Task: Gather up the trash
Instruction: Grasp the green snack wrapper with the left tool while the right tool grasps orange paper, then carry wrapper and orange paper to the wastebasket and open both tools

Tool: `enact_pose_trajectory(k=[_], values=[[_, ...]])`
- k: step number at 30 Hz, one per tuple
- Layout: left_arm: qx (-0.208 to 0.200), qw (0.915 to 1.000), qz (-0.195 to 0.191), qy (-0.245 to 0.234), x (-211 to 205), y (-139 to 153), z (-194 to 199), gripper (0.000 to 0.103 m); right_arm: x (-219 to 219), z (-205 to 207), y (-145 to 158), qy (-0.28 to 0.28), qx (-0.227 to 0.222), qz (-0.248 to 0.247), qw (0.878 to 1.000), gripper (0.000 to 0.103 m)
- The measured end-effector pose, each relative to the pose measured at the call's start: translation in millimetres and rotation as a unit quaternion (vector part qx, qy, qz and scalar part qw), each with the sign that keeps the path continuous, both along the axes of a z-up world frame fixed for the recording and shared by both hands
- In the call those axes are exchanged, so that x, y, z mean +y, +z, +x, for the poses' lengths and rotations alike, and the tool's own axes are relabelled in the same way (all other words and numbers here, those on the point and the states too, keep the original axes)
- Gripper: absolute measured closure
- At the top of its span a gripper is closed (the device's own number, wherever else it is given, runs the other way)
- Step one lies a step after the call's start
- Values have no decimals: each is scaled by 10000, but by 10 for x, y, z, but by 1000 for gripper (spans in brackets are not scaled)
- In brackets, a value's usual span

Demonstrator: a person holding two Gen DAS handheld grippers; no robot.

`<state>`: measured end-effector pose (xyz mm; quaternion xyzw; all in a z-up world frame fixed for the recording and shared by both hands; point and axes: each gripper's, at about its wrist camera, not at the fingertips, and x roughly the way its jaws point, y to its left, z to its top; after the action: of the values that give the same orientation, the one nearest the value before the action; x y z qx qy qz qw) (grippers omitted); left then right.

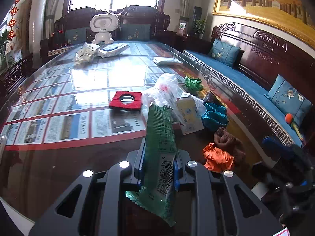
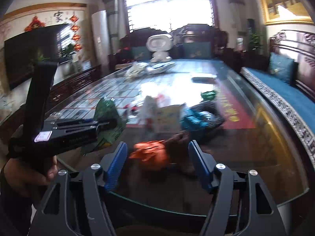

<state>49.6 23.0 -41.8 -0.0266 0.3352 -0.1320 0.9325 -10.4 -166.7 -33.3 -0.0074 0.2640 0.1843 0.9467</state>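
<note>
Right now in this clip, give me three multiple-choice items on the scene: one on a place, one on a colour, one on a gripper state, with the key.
1. Where does the orange wrapper lie?
A. on the blue sofa
B. on the glass table, touching the brown cloth
C. under the white robot toy

2. What colour is the wrapper in the left gripper?
A. green
B. red
C. yellow

3. How is the right gripper?
A. shut on a bag
B. shut on nothing
C. open

Key: 1 B, it sits against the cloth near the table edge; 2 A, green film with a barcode shows between the closed fingers; 3 C, its blue pads stand wide apart with nothing held.
</note>
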Motion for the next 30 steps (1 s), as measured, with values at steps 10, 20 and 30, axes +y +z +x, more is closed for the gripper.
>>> enact_pose_trajectory(k=[10, 20, 30], values=[[62, 10000, -53, 22, 186, -43, -73, 80, 202, 253, -222, 59, 499, -55, 9987, 52], [143, 9998, -136, -48, 204, -99, -35, 79, 320, 473, -326, 19, 633, -279, 9976, 60], [148, 9998, -129, -39, 213, -114, -65, 79, 280, 408, -287, 180, 574, -29, 9982, 72]])
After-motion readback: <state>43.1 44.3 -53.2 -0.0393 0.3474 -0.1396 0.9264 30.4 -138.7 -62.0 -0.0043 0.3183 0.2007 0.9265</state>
